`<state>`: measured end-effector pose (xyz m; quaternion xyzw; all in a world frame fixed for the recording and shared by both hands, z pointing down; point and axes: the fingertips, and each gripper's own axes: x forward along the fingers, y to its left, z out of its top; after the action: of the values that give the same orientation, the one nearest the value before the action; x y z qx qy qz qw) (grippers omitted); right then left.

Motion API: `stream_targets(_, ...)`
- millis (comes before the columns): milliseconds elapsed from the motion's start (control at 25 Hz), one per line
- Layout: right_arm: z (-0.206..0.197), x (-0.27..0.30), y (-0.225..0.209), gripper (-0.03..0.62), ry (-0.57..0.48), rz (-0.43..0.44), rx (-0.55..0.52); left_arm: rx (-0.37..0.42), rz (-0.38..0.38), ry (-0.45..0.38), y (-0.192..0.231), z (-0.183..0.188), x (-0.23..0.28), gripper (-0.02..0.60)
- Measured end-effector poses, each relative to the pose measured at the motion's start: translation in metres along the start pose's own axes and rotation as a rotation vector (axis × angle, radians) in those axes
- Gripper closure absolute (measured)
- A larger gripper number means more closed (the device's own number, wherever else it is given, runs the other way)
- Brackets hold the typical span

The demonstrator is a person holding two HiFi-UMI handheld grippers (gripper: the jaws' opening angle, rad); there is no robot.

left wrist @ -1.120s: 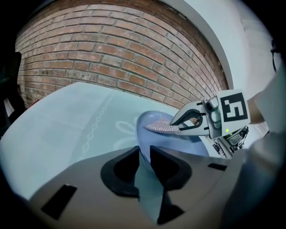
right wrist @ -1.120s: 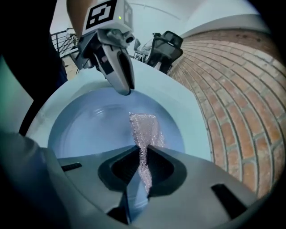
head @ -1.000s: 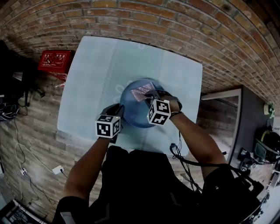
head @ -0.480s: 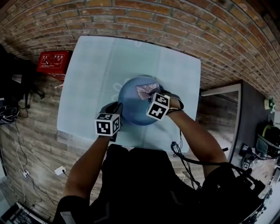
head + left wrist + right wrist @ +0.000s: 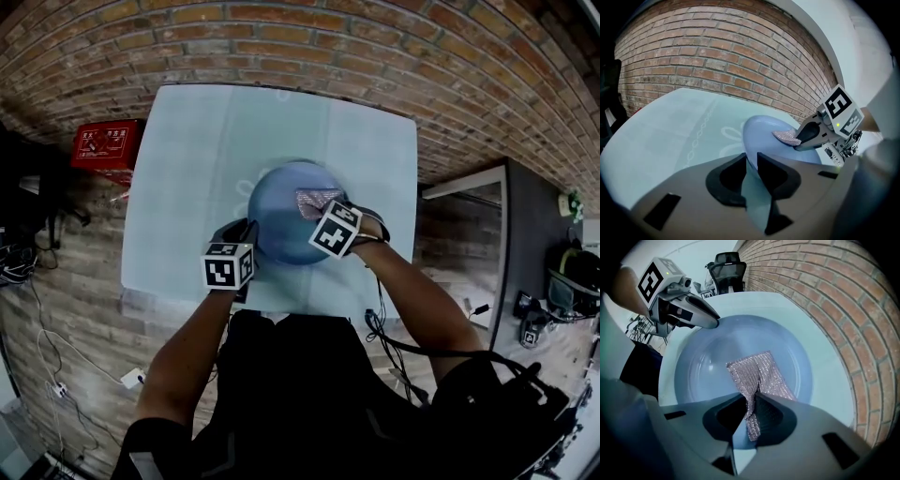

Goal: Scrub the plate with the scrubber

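— What's in the round blue plate (image 5: 277, 225)?

— Just one thing: a glittery pink-silver mesh scrubber (image 5: 759, 373), lying in the well on the side away from the person. The plate sits on a pale mint tablecloth (image 5: 187, 169), close to the table's near edge.

— And the grippers?

— The left gripper (image 5: 751, 161) has its jaws clamped on the plate's near-left rim, with the blue edge running up between them. The right gripper (image 5: 752, 401) points steeply down into the plate, jaws pinched together on one end of the scrubber, which is bunched into a fold there.

— How much room is there around it?

— In the head view, a broad stretch of cloth lies beyond the plate and to its left. There is a narrower strip to its right, and only a thin band between it and the near edge. A brick wall (image 5: 717, 56) rises behind the far edge. A red crate (image 5: 108, 145) stands on the floor off the table's far-left corner, well apart from the plate.

— Which way does the scrubber run?

— It's a rectangle. Its long axis runs from the right gripper's jaws out toward the plate's middle, and the free end is spread flat against the plate floor. Its far corner points roughly at the left gripper's side.
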<state>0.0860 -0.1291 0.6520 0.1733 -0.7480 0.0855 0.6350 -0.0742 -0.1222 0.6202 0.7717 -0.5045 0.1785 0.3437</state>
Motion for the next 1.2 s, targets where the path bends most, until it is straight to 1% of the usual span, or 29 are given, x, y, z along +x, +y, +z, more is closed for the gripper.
stream_targets(160,-0.004,-0.001,0.012,0.528,0.017,0.032,0.073,0.004,-0.015,0.004,0.000,0.000,0.000,0.495)
stream_targets(360,-0.006,-0.004,0.030,0.525,0.036,0.101,0.158,0.024,-0.034,0.009,-0.001,0.000,0.002,0.489)
stream_targets(600,-0.005,-0.005,0.048,0.522,0.052,0.124,0.219,0.045,-0.060,0.019,-0.003,0.001,0.003,0.483)
stream_targets(720,0.001,-0.004,0.058,0.522,0.059,0.139,0.258,0.067,-0.076,0.031,-0.003,0.000,0.003,0.479)
stream_targets(840,0.008,-0.005,0.070,0.521,0.059,0.160,0.284,0.105,-0.091,0.043,-0.004,0.000,0.004,0.471)
stream_targets(960,0.022,-0.006,0.082,0.521,0.018,0.207,0.338,0.129,-0.109,0.052,-0.004,0.000,0.004,0.463)
stream_targets(1080,0.024,-0.006,0.082,0.520,0.024,0.194,0.378,0.150,-0.124,0.062,-0.006,0.001,0.005,0.459)
stream_targets(1200,0.032,-0.006,0.088,0.520,0.011,0.224,0.420,0.168,-0.135,0.074,-0.006,0.001,0.006,0.453)
